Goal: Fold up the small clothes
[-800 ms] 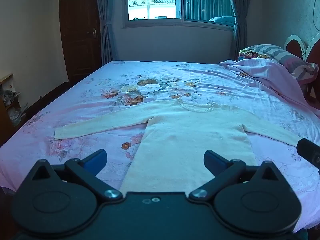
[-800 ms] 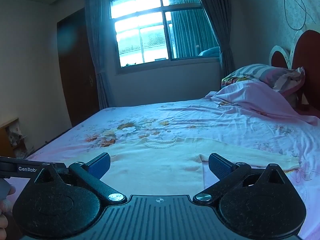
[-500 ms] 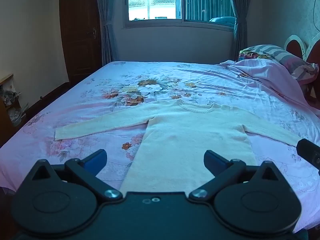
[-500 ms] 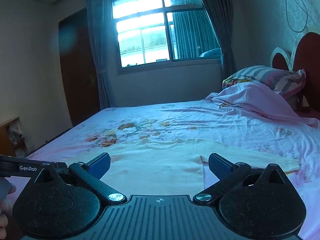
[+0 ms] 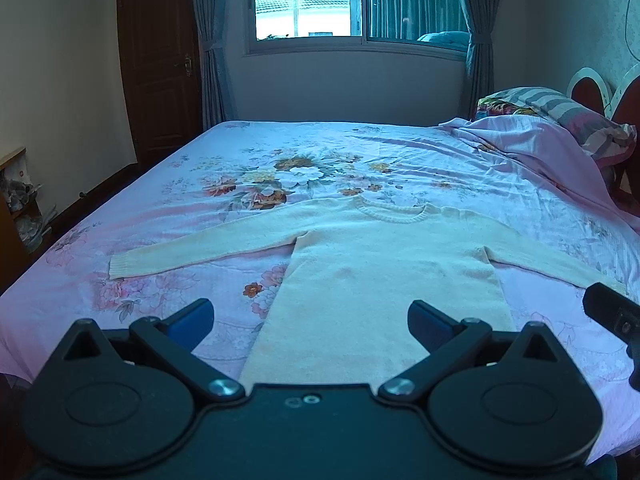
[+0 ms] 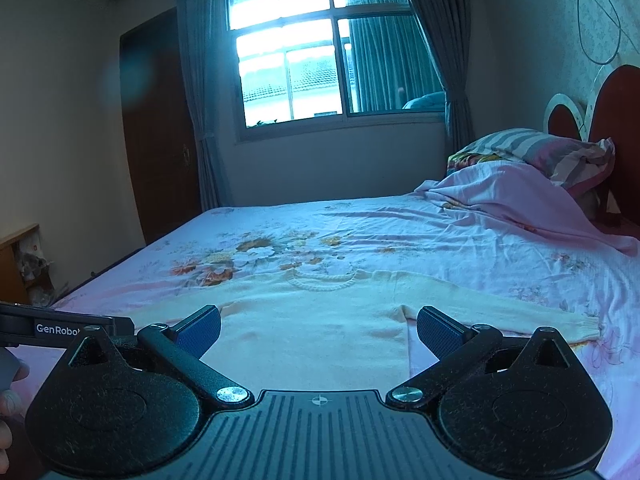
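Note:
A cream knitted sweater [image 5: 384, 264] lies flat on the bed, neck away from me, both sleeves spread out sideways. My left gripper [image 5: 310, 320] hovers over its hem, jaws wide open and empty. The same sweater [image 6: 316, 320] shows in the right wrist view, its right sleeve reaching toward the cuff at the right. My right gripper [image 6: 318, 326] is held above the sweater's near part, open with nothing between its blue pads [image 6: 436, 332]. The left gripper's body shows at the left edge of the right wrist view, and a black part of the right gripper at the right edge of the left wrist view.
The bed carries a pink floral sheet [image 5: 280, 176]. A crumpled pink blanket [image 5: 528, 144] and striped pillow [image 5: 568, 112] lie at the headboard on the right. A window with curtains [image 5: 360, 0] is behind, a dark wooden door [image 5: 156, 72] and a low shelf [image 5: 16, 200] to the left.

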Tool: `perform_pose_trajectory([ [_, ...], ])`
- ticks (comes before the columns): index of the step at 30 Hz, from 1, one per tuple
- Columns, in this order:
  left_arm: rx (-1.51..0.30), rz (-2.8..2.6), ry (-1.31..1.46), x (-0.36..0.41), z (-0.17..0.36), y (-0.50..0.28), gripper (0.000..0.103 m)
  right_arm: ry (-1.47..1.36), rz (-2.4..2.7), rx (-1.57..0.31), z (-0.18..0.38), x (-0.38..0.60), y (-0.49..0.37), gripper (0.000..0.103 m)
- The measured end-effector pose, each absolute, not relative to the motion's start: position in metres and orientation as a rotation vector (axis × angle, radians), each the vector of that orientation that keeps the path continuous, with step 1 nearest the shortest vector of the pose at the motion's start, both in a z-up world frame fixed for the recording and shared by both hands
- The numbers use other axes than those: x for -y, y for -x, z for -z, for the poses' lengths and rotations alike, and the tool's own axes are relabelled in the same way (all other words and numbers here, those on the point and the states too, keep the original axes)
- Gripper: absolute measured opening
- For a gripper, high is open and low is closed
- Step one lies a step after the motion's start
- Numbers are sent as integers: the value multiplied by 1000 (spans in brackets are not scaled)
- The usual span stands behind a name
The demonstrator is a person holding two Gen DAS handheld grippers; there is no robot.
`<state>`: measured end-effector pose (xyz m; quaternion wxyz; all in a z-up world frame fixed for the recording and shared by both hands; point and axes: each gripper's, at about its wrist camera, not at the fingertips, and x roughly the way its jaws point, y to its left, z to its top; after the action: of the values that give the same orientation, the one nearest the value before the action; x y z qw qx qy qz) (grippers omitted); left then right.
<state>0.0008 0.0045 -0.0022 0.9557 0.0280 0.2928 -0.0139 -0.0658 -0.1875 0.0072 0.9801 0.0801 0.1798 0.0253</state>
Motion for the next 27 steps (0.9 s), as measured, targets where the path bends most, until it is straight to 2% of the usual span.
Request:
perform_pose_trajectory([
  [27,-599,50,-58,1,7,-2,102,-156,-22,-374,4,184,61,103],
])
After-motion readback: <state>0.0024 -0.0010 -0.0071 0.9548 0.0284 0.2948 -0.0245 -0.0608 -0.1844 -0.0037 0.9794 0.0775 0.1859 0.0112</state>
